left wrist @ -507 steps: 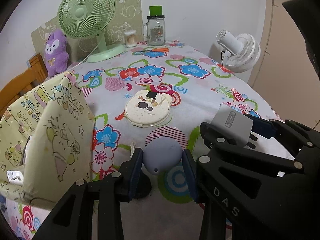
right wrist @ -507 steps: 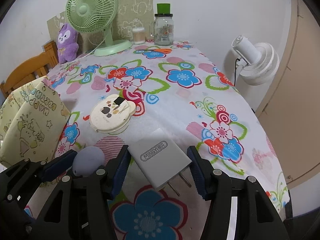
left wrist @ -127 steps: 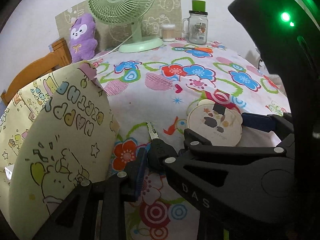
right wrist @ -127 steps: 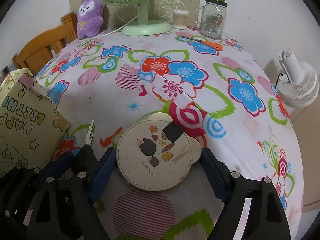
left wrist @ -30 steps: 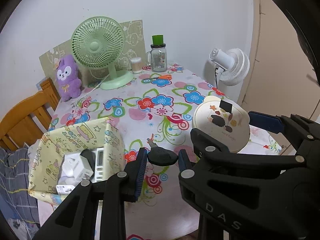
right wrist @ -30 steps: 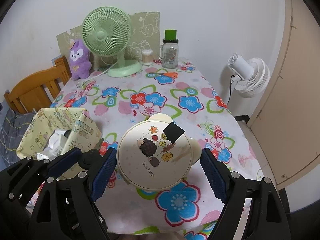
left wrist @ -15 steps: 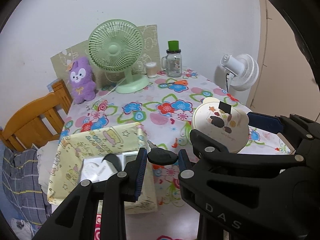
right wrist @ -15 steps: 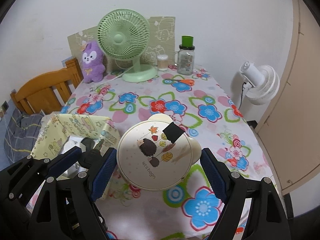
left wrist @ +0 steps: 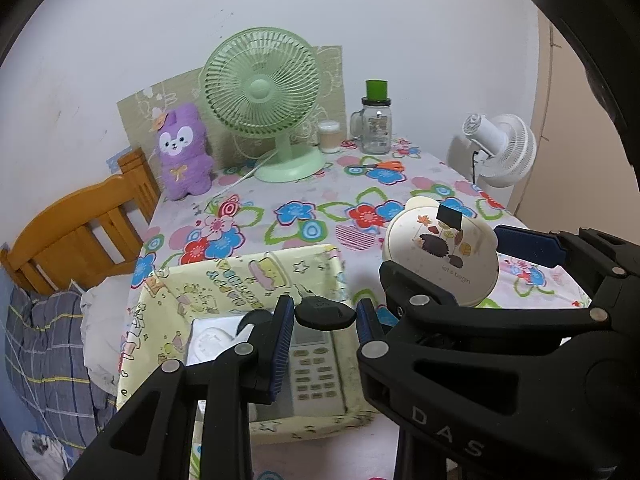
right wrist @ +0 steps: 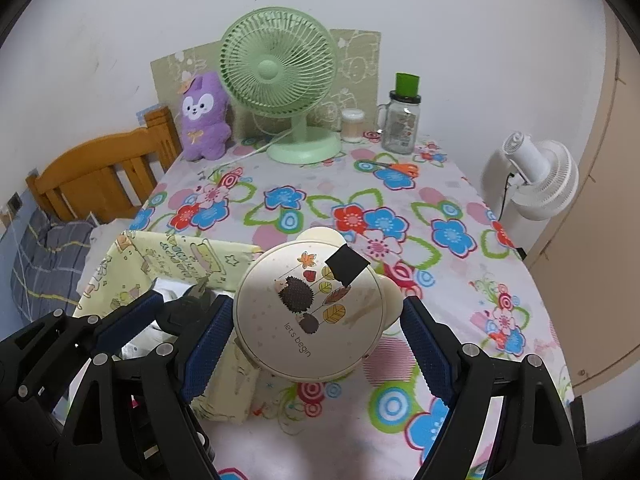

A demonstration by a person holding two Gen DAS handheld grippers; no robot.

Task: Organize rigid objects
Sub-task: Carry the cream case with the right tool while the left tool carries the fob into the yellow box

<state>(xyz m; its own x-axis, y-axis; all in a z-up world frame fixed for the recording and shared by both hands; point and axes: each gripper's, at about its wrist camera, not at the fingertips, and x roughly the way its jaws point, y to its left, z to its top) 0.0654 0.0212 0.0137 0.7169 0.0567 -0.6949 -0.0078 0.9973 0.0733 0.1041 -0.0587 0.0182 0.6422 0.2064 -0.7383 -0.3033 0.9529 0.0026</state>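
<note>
- Left wrist view: the yellow box sits at the near-left edge of the bench and already has stuff in it: a remote and a white charger, maybe more, can't tell.
- Left gripper has its jaws squeezed nearly together on the black head of a key, held in the air over the box's open top. Key blade is hidden in this view.
- The round case with the hedgehog print shows at right, held up off the bench in the other gripper.
- Right wrist view: right gripper has its jaws spread wide, clamped on both sides of the round case. It hangs just right of the box, above the near bench edge, not over the opening yet.
- The key shows at left, over the box contents.
- Progress, my read: late stage. Key and case are both lifted but neither is dropped in yet.
- Scissors, fan, jar and purple plush sit at the far end; can't tell if any of them count.
</note>
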